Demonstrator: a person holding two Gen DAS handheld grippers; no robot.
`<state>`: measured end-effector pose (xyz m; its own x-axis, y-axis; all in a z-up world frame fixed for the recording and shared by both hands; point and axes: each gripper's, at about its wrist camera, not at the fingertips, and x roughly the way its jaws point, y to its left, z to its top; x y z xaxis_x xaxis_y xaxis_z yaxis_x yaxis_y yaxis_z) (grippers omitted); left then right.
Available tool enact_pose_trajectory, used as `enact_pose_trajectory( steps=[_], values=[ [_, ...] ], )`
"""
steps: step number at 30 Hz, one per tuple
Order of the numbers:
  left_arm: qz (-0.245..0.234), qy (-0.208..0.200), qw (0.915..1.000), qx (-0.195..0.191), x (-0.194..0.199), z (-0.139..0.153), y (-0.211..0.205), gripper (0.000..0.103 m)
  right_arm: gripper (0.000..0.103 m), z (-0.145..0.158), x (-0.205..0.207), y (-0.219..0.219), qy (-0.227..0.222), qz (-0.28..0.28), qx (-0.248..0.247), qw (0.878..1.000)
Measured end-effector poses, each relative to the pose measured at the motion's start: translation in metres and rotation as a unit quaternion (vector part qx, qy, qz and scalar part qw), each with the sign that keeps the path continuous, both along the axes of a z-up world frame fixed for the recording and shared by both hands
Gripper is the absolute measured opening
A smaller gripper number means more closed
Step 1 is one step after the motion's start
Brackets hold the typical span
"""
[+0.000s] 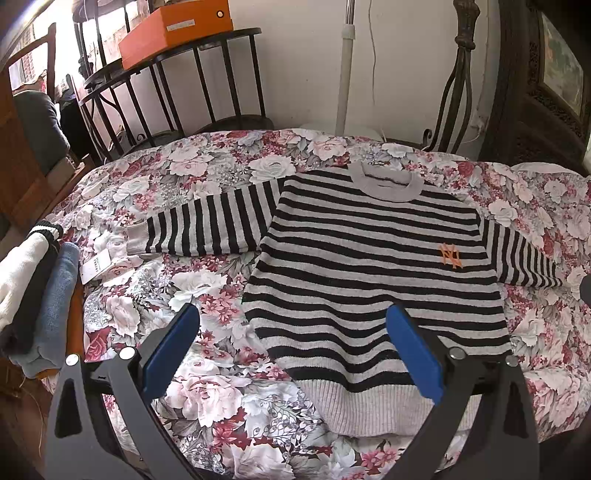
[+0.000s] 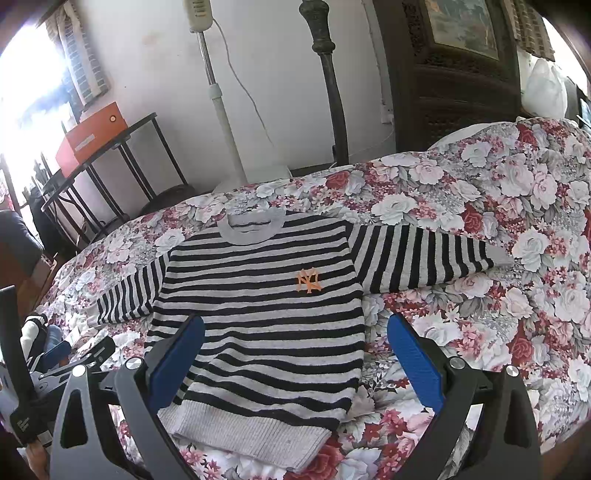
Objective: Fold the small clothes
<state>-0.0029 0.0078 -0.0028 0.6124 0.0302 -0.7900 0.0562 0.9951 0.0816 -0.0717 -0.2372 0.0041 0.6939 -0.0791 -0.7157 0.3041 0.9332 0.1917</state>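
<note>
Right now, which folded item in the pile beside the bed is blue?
The blue towel-like piece, nearest the sweater; the other folded items are black and white.

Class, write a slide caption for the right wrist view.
Open right gripper above a striped sweater spread flat on a floral bedspread.

Orange box [image 1: 173, 31] on black rack [image 1: 177, 92]; floral bedspread [image 1: 207, 280].
</note>
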Motion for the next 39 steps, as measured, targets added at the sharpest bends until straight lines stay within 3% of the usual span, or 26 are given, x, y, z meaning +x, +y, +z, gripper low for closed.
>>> enact_pose_trajectory(
  steps=[7, 9, 11, 13, 16, 18, 21, 23, 25, 27, 29, 30, 31, 33, 36, 39],
  values=[
    [-0.006, 0.008, 0.9999, -0.004, 0.001, -0.004, 0.003, 0.098, 0.1, -0.003, -0.001, -0.002, 0.006, 0.002, -0.001, 1.0],
    [-0.013, 0.035, 0.9992, -0.012, 0.007, -0.016, 0.013, 0.098, 0.1, -0.009, 0.0, -0.004, 0.014, 0.009, -0.004, 1.0],
    [-0.024, 0.09, 0.9947, -0.044, 0.016, -0.036, 0.03, 0.098, 0.099, -0.021, 0.003, -0.01, 0.038, 0.021, 0.009, 0.999],
    [-0.04, 0.137, 0.985, -0.096, 0.025, -0.057, 0.047, 0.098, 0.099, -0.035, 0.006, -0.019, 0.056, 0.037, 0.05, 0.996],
    [-0.034, 0.211, 0.9684, -0.129, 0.036, -0.096, 0.066, 0.098, 0.099, -0.067, 0.008, -0.037, 0.095, 0.033, 0.15, 0.983],
    [-0.039, 0.231, 0.9559, -0.178, 0.04, -0.112, 0.075, 0.098, 0.099, -0.09, 0.005, -0.048, 0.101, 0.027, 0.233, 0.967],
    [-0.038, 0.261, 0.9425, -0.206, 0.045, -0.139, 0.08, 0.098, 0.1, -0.124, -0.003, -0.053, 0.128, 0.0, 0.31, 0.942],
    [-0.034, 0.288, 0.9271, -0.238, 0.046, -0.151, 0.083, 0.098, 0.1, -0.141, -0.01, -0.05, 0.137, -0.003, 0.339, 0.931],
    [-0.037, 0.298, 0.9169, -0.263, 0.05, -0.156, 0.081, 0.098, 0.1, -0.149, -0.012, -0.044, 0.142, -0.002, 0.334, 0.932],
    [-0.04, 0.307, 0.9114, -0.271, 0.052, -0.165, 0.074, 0.098, 0.1, -0.151, -0.004, -0.037, 0.135, 0.014, 0.324, 0.936],
    [-0.039, 0.312, 0.9111, -0.266, 0.057, -0.167, 0.064, 0.098, 0.099, -0.155, 0.006, -0.028, 0.136, 0.024, 0.322, 0.937],
    [-0.04, 0.312, 0.9118, -0.264, 0.06, -0.168, 0.056, 0.098, 0.089, -0.154, 0.014, -0.026, 0.135, 0.03, 0.317, 0.938],
    [-0.041, 0.309, 0.9117, -0.267, 0.062, -0.169, 0.052, 0.098, 0.048, -0.15, 0.016, -0.025, 0.119, 0.04, 0.317, 0.94],
    [-0.037, 0.292, 0.9168, -0.27, 0.07, -0.165, 0.042, 0.097, 0.013, -0.133, 0.015, -0.035, 0.062, 0.046, 0.334, 0.94],
    [-0.058, 0.258, 0.9226, -0.281, 0.073, -0.147, 0.029, 0.097, 0.013, -0.124, 0.007, -0.058, 0.037, -0.003, 0.298, 0.954],
    [-0.081, 0.248, 0.9267, -0.27, 0.073, -0.138, 0.017, 0.097, 0.016, -0.139, 0.006, -0.06, 0.069, -0.003, 0.323, 0.944]
  ],
)
